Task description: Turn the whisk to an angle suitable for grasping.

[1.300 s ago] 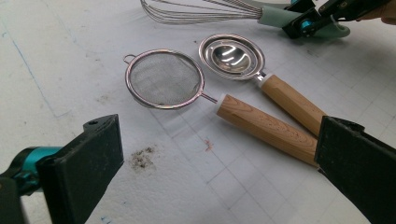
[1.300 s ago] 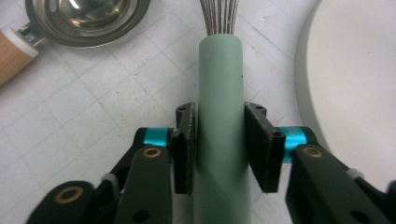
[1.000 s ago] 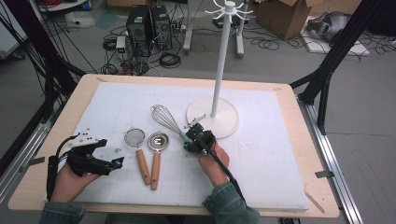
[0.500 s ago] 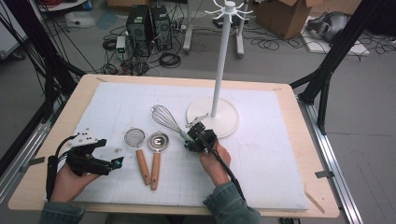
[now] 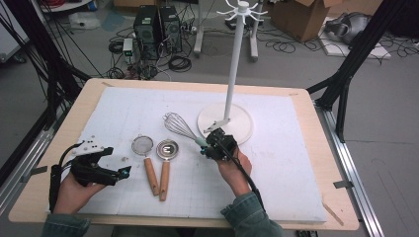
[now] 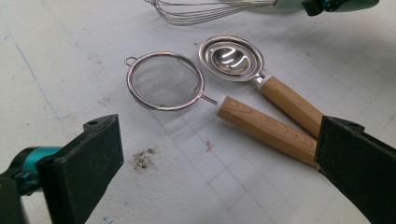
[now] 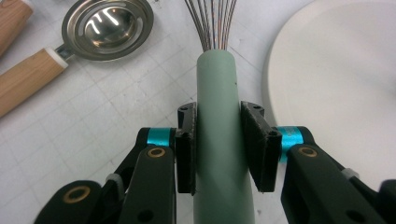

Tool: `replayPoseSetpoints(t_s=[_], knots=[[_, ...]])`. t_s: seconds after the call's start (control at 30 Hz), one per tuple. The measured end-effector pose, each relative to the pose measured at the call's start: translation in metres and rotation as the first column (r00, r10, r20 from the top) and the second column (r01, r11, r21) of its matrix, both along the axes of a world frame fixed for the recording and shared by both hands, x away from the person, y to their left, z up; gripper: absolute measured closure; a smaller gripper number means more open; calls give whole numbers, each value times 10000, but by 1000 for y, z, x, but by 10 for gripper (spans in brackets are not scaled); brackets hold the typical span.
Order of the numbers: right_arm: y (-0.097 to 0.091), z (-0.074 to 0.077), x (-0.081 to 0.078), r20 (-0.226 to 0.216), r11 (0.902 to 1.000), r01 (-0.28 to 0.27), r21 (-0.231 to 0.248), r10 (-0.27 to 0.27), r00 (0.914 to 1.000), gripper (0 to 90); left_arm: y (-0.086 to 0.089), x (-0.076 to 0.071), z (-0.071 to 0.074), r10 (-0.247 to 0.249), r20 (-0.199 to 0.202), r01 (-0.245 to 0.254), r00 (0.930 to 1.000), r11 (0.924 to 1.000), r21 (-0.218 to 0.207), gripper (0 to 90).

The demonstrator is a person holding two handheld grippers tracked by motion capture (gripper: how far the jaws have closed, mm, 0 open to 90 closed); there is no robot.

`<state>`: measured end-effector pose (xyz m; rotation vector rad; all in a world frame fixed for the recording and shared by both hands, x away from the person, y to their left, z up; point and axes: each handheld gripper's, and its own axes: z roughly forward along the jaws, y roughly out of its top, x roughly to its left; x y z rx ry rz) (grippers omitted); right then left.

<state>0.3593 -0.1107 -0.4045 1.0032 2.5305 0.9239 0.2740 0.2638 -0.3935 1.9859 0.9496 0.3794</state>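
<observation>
Comparing with a second ago, little change is noted. Left gripper (image 5: 111,170) is held wide open, empty, near one strainer (image 5: 143,145) and one separator spoon (image 5: 167,149). Right gripper (image 7: 219,140) is clamped on one whisk (image 7: 223,107) beside one stand (image 5: 232,89); lifting is judged pending.

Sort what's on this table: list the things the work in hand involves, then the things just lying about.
In the job:
- whisk, its green handle clamped in the right gripper
- white hook stand, its base right beside the whisk

Lying about:
- strainer, wooden handle
- round metal spoon, wooden handle
- left gripper, jaws open, holding nothing
</observation>
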Motion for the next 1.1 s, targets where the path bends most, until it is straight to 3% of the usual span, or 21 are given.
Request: replayPoseSetpoints(t_s=[1.1], knots=[[-39,10,-21,-172,9988,-421,-235,417,9990,680,-2,0,0,-146,-1,146,9999,9999,89,18]])
